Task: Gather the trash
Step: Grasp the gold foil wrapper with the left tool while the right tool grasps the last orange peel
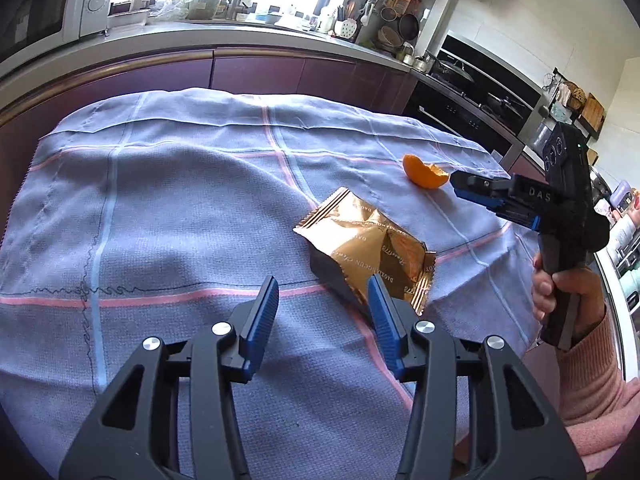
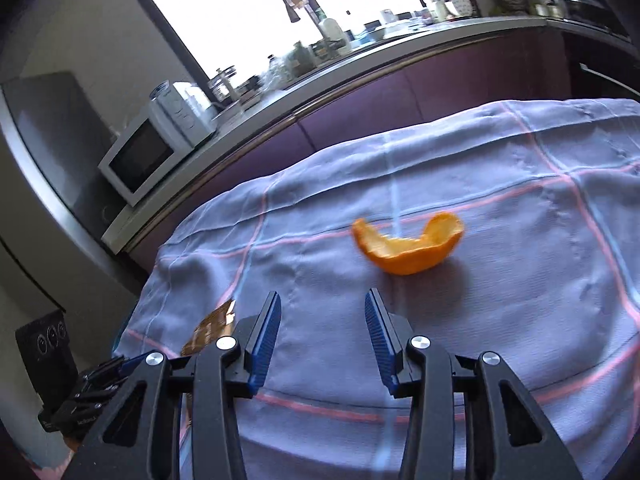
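Note:
A gold foil wrapper (image 1: 370, 244) lies on the blue checked cloth (image 1: 180, 208), just ahead and right of my open, empty left gripper (image 1: 324, 292); its right finger is beside the wrapper's near edge. An orange peel (image 1: 424, 174) lies further back right. My right gripper (image 1: 460, 184) shows from the side there, pointing at the peel. In the right wrist view the peel (image 2: 408, 246) lies a short way ahead of my open, empty right gripper (image 2: 322, 308). A corner of the wrapper (image 2: 212, 328) shows at the left.
The cloth-covered table (image 2: 520, 280) ends at a far edge before purple cabinets (image 1: 280, 72) and a cluttered counter. A microwave (image 2: 140, 160) stands on the counter. An oven (image 1: 472, 112) is at the right. The left gripper's body (image 2: 80, 392) sits low left in the right wrist view.

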Demonstrator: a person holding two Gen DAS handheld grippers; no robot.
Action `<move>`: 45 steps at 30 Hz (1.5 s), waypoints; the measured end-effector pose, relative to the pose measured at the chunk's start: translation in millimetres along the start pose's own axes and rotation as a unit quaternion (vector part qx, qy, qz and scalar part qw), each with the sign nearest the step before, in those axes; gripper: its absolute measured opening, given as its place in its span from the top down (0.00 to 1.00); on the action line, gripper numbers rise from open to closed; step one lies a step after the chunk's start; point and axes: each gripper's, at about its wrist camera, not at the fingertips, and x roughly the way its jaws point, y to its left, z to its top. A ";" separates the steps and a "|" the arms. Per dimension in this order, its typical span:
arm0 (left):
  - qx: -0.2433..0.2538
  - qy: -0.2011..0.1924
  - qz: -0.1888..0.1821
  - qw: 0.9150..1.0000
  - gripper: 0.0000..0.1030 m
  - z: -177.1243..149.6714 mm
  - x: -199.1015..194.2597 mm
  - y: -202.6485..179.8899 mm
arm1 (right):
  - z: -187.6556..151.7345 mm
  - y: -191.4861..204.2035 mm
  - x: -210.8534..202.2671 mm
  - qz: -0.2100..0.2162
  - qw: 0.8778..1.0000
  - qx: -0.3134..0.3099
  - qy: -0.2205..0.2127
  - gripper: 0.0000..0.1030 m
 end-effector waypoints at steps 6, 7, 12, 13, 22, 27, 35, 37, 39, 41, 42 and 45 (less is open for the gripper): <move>-0.011 0.036 -0.014 0.999 0.51 7.3 27.6 -4.3 | 20.8 -36.1 7.9 -0.020 0.999 0.044 -0.008 0.56; -0.013 0.039 -0.016 0.999 0.51 8.6 29.5 -5.1 | 23.5 -38.9 11.4 -0.019 0.999 0.049 -0.007 0.56; -0.013 0.050 -0.023 0.998 0.51 16.1 40.1 -9.9 | 27.1 -41.5 28.2 -0.008 0.999 0.052 0.012 0.57; -0.011 0.050 -0.021 0.998 0.51 17.2 41.2 -11.5 | 25.6 -41.5 29.5 -0.005 0.999 0.050 0.016 0.59; -0.004 0.054 -0.031 0.998 0.88 18.7 47.8 -21.1 | 7.9 -35.9 30.0 0.016 0.999 0.037 0.035 0.93; -0.004 0.046 -0.042 0.998 0.93 17.9 42.7 -21.6 | 0.7 -21.3 22.8 0.048 0.998 0.027 0.036 0.95; -0.002 0.045 -0.066 0.997 0.76 15.1 37.1 -23.5 | -20.8 -1.2 19.3 0.078 0.995 0.016 0.056 0.95; -0.001 0.047 -0.074 0.996 0.75 14.5 38.9 -25.3 | -24.5 1.9 20.8 0.078 0.995 0.015 0.061 0.95; -0.002 0.051 -0.080 0.995 0.75 12.7 40.7 -27.2 | -26.3 4.9 21.5 0.076 0.995 0.012 0.062 0.95; -0.007 0.055 -0.091 0.994 0.75 12.7 44.1 -27.6 | -27.1 7.4 21.4 0.078 0.995 0.009 0.063 0.95; -0.012 0.058 -0.101 0.993 0.75 12.6 46.1 -26.6 | -27.3 8.7 21.9 0.079 0.995 0.008 0.064 0.95; -0.028 0.057 -0.105 0.992 0.75 13.9 51.5 -23.3 | -28.8 12.7 22.8 0.076 0.995 -0.001 0.065 0.95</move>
